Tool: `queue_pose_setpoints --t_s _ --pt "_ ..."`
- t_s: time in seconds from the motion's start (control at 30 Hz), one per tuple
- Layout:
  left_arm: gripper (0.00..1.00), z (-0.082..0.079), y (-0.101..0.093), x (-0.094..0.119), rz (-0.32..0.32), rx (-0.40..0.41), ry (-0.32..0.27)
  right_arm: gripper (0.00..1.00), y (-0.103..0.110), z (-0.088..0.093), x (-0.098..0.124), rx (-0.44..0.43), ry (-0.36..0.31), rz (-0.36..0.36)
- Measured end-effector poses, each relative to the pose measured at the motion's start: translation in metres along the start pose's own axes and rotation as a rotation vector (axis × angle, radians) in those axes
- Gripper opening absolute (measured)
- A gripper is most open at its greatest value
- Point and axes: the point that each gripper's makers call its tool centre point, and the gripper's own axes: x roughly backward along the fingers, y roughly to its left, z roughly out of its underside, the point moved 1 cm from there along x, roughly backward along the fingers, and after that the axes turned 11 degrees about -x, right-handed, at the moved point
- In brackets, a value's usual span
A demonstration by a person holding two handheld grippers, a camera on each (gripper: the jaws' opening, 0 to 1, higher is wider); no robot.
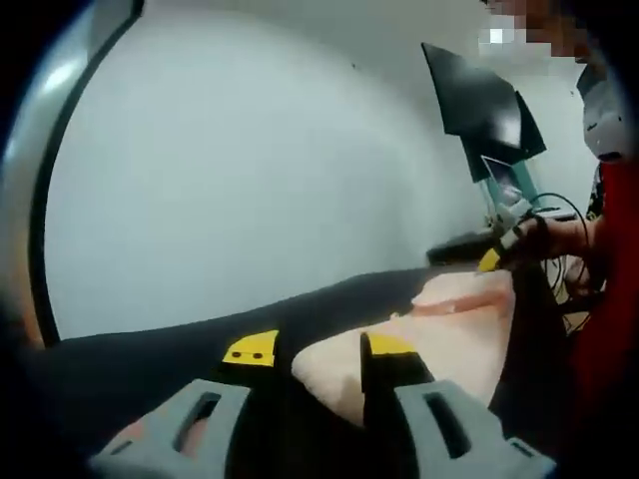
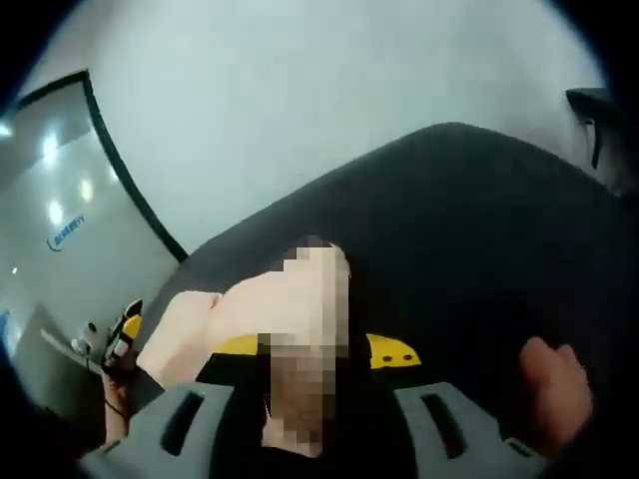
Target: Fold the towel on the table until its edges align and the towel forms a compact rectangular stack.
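Both claws spread: left claw [image 1: 315, 351], right claw [image 2: 310, 349]; pink towel [image 1: 454, 329] on black table [image 1: 150, 354]; pale wall [image 1: 250, 150].

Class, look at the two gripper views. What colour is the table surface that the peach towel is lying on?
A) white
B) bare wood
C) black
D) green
C: in the left gripper view the peach towel lies on a black table, and the right gripper view shows the same black surface spreading out beyond the towel, in front of a pale wall.
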Motion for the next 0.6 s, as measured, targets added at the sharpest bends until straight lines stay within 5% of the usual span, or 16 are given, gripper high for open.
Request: queue_pose_setpoints --t_s 0.1,0.17,0.23,0.37,0.6 --pt "0.32 0.000 -0.001 0.000 0.004 -0.013 0.001 0.10 -0.003 0.006 -0.004 0.079 0.009 0.048" --pt "0.31 0.000 -0.002 0.000 0.004 -0.014 0.004 0.05 0.001 0.002 -0.003 0.090 -0.006 0.049" --pt "0.31 0.000 -0.002 0.001 0.000 -0.011 0.005 0.04 0.006 -0.002 -0.001 0.108 -0.011 0.055" --pt "0.30 0.001 0.000 0.000 -0.004 -0.008 0.008 0.03 0.028 -0.028 0.009 0.094 -0.146 0.043" --pt "0.30 0.001 0.003 0.001 -0.015 -0.002 0.002 0.03 0.092 -0.054 0.017 0.271 -0.286 0.050"
